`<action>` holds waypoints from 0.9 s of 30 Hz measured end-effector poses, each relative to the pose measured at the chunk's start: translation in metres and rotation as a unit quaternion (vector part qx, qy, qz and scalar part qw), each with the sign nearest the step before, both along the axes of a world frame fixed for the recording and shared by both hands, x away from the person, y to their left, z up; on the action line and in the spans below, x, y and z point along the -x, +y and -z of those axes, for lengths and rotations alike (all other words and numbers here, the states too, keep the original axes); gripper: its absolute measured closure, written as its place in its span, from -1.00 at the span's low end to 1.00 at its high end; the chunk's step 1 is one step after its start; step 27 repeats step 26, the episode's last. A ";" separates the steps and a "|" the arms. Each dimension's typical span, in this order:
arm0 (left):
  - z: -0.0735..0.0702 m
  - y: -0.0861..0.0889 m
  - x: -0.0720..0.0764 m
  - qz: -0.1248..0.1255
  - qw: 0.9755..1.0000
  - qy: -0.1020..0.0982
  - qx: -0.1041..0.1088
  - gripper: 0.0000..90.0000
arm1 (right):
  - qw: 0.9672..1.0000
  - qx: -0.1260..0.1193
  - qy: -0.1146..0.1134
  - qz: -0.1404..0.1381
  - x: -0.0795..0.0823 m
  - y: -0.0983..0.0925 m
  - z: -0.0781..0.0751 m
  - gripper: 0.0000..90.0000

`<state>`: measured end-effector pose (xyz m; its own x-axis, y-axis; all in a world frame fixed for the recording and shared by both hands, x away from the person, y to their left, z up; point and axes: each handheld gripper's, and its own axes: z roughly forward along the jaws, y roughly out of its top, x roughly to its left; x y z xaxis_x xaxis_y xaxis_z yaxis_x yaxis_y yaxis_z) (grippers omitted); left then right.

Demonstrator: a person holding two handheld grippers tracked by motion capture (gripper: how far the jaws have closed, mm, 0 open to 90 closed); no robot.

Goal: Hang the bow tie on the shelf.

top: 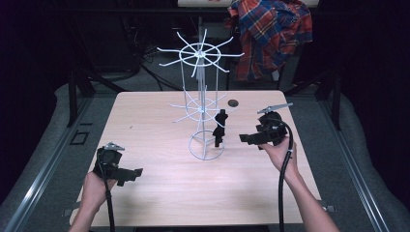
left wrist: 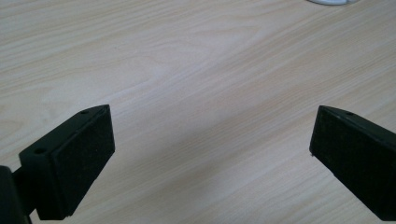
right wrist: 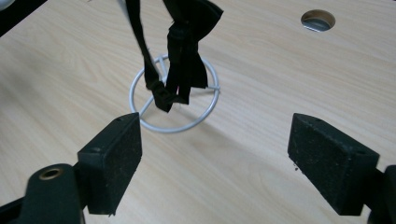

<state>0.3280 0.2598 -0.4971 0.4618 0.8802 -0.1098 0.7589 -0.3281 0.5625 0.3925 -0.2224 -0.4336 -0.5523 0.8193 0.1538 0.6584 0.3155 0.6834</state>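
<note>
A white wire rack (top: pixel 200 53) with two tiers of spokes stands mid-table on a ring base (right wrist: pixel 173 128). A black strip of fabric (top: pixel 220 126) hangs from a lower spoke, its ends dangling over the ring (right wrist: pixel 184 60). My right gripper (top: pixel 244 138) is held just right of the fabric, jaws pointing at it. In the right gripper view its jaws stand wide apart (right wrist: pixel 215 158) with nothing between them, short of the fabric. My left gripper (top: pixel 135 174) rests low at the near left, open (left wrist: pixel 210 154) over bare wood.
The wooden table (top: pixel 159 121) has a round cable hole (top: pixel 233 103) behind the rack. A plaid shirt (top: pixel 270 34) hangs beyond the far edge. A sliver of the rack base (left wrist: pixel 331 2) shows at the top of the left gripper view.
</note>
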 end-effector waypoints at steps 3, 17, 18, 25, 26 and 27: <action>0.000 -0.001 0.000 0.001 1.000 0.000 0.000 -1.00 | 1.000 -0.001 0.001 -0.006 0.013 -0.005 -0.001 -0.66; 0.002 -0.002 0.000 0.001 1.000 0.003 -0.007 -1.00 | 0.998 0.030 0.045 -0.012 0.072 -0.037 0.029 -0.81; 0.002 -0.002 0.000 0.002 1.000 0.003 -0.008 -1.00 | 0.998 0.028 0.050 -0.010 0.075 -0.040 0.034 -0.83; 0.003 -0.008 -0.001 0.009 1.000 -0.001 -0.019 -1.00 | 0.997 0.029 0.068 -0.012 0.086 -0.058 0.053 -0.92; 0.003 -0.008 -0.001 0.012 1.000 -0.002 -0.020 -1.00 | 0.997 0.034 0.065 -0.010 0.085 -0.060 0.055 -0.92; 0.003 -0.008 -0.001 0.012 1.000 -0.002 -0.020 -1.00 | 0.997 0.034 0.065 -0.010 0.085 -0.060 0.055 -0.92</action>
